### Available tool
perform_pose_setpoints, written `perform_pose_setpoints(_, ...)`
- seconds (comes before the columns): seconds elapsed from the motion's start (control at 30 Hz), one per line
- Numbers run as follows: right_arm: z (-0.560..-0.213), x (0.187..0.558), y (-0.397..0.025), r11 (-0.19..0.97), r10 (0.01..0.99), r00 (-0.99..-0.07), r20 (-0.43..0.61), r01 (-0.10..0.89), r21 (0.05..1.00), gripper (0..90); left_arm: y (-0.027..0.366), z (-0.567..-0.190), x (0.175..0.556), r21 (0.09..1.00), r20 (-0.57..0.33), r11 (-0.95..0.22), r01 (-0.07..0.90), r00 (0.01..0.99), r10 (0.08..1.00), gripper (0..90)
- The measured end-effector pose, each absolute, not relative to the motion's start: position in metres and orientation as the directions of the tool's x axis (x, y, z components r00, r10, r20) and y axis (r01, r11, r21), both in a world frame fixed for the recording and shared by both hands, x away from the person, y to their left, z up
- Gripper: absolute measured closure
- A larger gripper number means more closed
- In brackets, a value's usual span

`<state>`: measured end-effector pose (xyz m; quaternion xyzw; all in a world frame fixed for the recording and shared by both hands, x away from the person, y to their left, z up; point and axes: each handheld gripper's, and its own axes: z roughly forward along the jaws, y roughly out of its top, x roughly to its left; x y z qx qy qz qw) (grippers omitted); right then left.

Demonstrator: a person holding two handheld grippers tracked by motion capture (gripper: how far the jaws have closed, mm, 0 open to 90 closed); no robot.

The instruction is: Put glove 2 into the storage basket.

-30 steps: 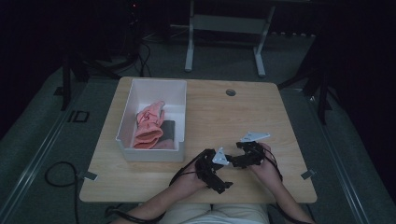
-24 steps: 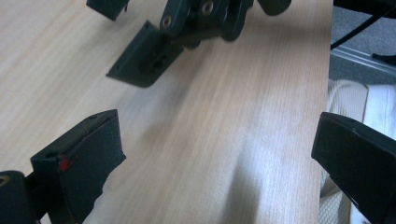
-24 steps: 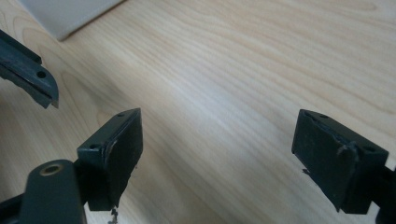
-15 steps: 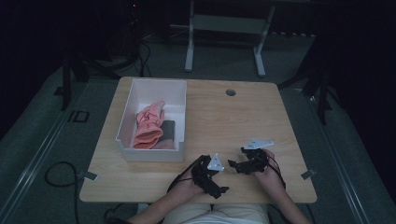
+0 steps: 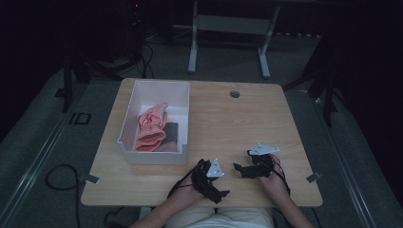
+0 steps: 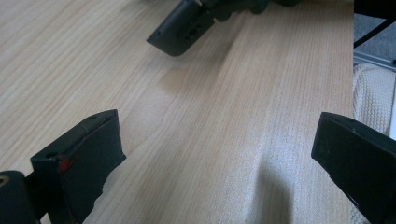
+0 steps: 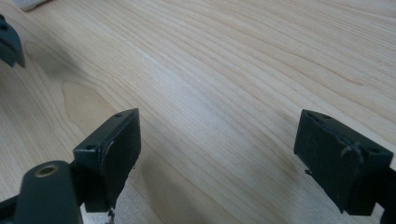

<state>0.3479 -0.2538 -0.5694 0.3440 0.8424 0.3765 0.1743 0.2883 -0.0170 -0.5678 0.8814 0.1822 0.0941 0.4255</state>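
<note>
Pink cloth (image 5: 151, 127), crumpled, in white bin (image 5: 127, 126)

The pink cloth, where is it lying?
In the high view, the pink cloth lies inside the white bin on the table's left half, beyond the left gripper.

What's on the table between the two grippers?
Nothing. In the high view, bare wooden table lies between the left gripper and the right gripper; both have open, empty jaws.

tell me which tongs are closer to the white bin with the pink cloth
Left. The left tongs sit just off the near right corner of the white bin, which holds the pink cloth. The right tongs are farther right across the table.
</note>
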Motion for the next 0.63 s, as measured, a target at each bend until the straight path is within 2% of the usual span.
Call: perform_pose_setpoints(0.63,-0.5691,0.3460,-0.2557,0.463,0.726,-0.686,-0.045,0.440,0.769,14.2,-0.0110,-0.5696,0.2858,0.808,0.024,-0.542,0.231,0.907,0.421,1.7)
